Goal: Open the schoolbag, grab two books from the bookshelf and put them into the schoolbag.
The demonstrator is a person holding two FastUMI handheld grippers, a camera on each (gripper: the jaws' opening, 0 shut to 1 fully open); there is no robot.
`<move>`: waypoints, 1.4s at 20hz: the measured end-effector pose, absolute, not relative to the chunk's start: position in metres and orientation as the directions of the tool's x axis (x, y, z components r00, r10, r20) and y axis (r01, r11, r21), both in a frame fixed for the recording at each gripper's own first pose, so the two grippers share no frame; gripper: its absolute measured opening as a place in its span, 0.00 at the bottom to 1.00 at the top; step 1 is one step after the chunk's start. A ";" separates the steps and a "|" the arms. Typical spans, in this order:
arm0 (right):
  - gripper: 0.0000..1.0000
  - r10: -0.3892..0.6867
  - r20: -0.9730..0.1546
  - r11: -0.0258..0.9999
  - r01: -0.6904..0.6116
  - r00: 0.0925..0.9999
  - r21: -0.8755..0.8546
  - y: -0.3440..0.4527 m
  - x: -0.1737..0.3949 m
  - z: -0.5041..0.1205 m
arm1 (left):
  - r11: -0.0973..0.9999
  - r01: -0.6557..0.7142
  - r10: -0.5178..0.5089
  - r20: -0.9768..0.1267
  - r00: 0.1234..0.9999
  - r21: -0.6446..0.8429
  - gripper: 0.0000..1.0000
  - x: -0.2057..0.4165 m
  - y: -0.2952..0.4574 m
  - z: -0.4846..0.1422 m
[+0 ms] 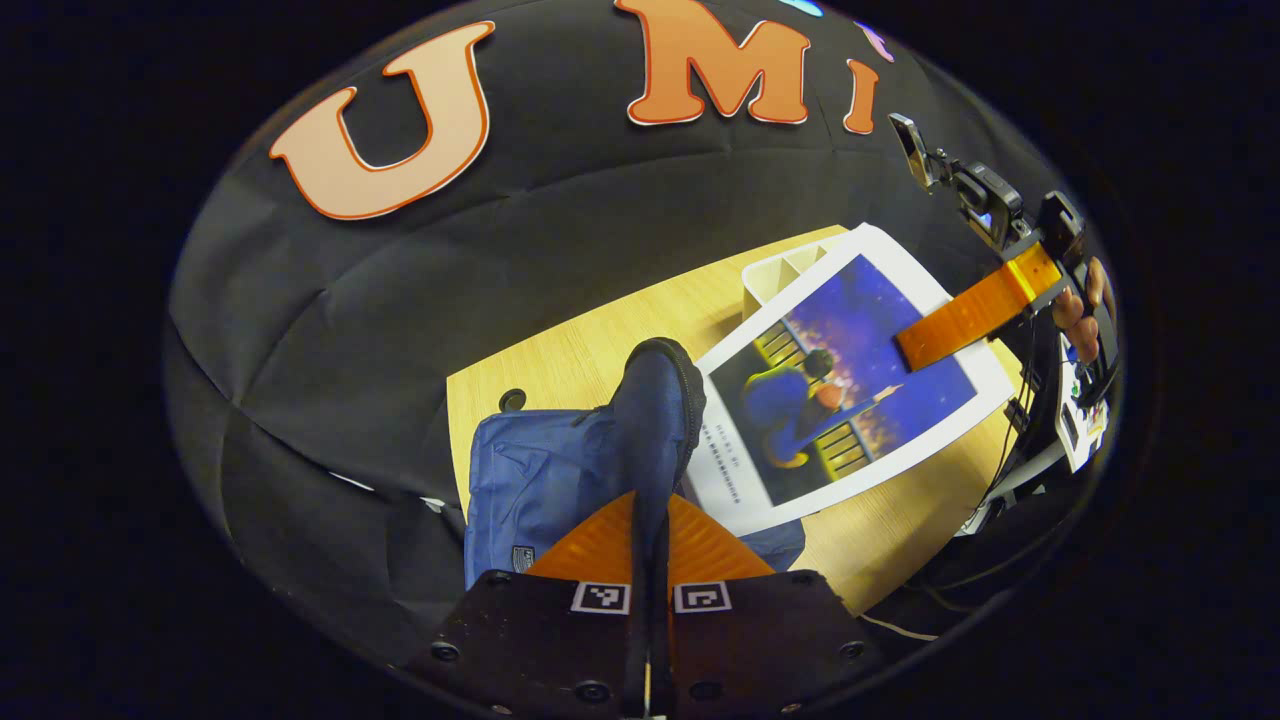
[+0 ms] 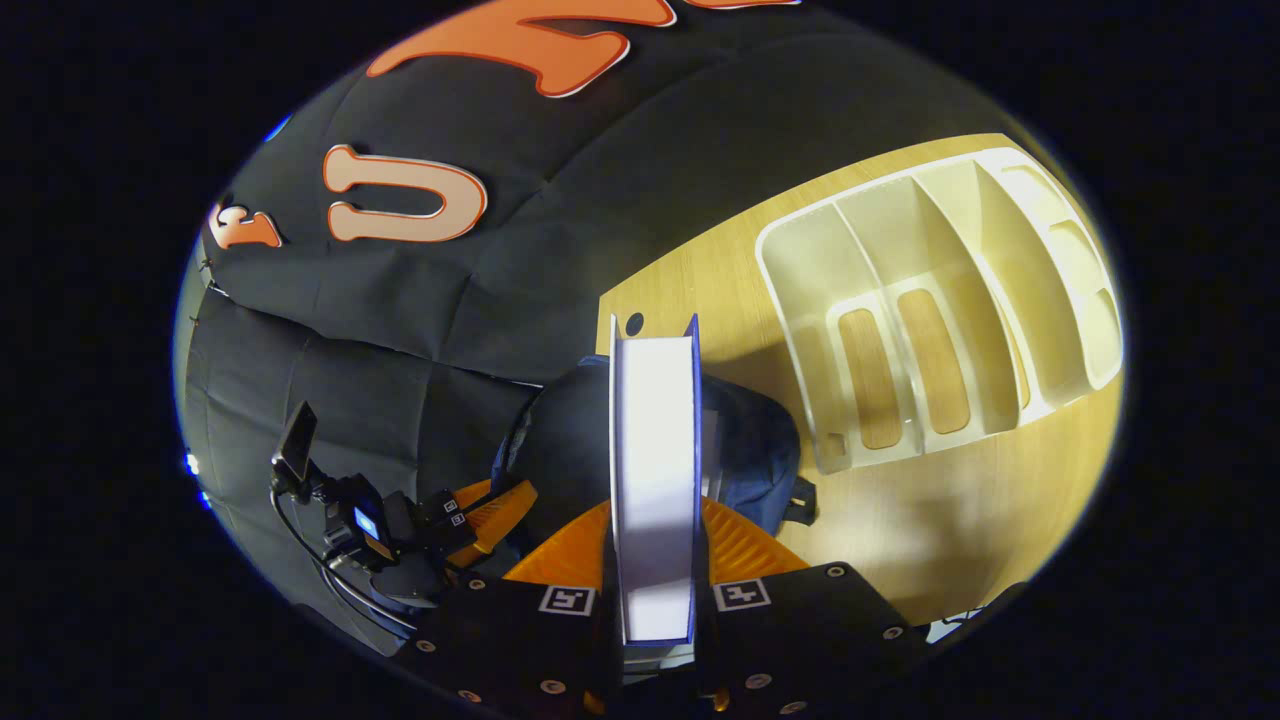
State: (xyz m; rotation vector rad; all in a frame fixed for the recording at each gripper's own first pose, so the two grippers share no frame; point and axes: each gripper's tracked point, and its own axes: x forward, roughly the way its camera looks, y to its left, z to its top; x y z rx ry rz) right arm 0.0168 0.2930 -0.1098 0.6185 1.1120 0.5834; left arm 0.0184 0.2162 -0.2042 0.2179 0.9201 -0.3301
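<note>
Wooden table [image 2: 940, 540] set against the black cloth wall [image 1: 400, 300]. A cream bookshelf [image 2: 940, 300] with several upright dividers lies near the far right part of the table; its slots visible in the right gripper view hold nothing. A small dark hole [image 1: 512, 399] sits in the tabletop just behind the bag.

Blue schoolbag [image 1: 530, 480] lies at the table's left end. Left gripper [image 1: 650, 530]: fingers closed together on a raised flap of the bag's rim [image 1: 660, 400], lifting it upright.

Right gripper [image 2: 655, 560]: fingers clamped on a book [image 2: 655, 450], seen edge-on with white page block and blue cover edges. In the left gripper view the book's cover [image 1: 850, 370] shows a dark blue illustration on white, hanging just right of the lifted flap, above the table and in front of the bookshelf. A hand [image 1: 1085, 310] holds the right gripper.
</note>
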 end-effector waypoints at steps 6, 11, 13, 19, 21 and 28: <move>0.28 0.702 -0.632 0.696 -0.128 0.329 0.707 0.347 0.008 -0.150 | 0.922 0.384 -0.200 -0.806 0.557 0.037 0.02 0.023 0.224 -0.192; 0.28 0.711 -0.626 0.689 -0.138 0.320 0.711 0.386 0.007 -0.186 | 0.914 0.405 -0.221 -0.800 0.558 0.030 0.02 0.019 0.222 -0.191; 0.28 0.718 -0.617 0.677 -0.117 0.322 0.727 0.402 0.008 -0.199 | 0.902 0.430 -0.239 -0.801 0.549 0.026 0.02 0.016 0.217 -0.193; 0.28 0.756 -0.553 0.606 -0.054 0.349 0.794 0.443 0.012 -0.220 | 0.865 0.500 -0.279 -0.787 0.550 0.043 0.02 0.008 0.203 -0.189; 0.28 0.761 -0.529 0.587 -0.051 0.376 0.808 0.455 0.024 -0.223 | 0.858 0.513 -0.304 -0.775 0.553 0.030 0.02 0.006 0.197 -0.187; 0.32 0.733 -0.540 0.603 -0.027 0.413 0.797 0.476 0.044 -0.247 | 0.849 0.529 -0.334 -0.762 0.554 0.013 0.02 0.005 0.191 -0.187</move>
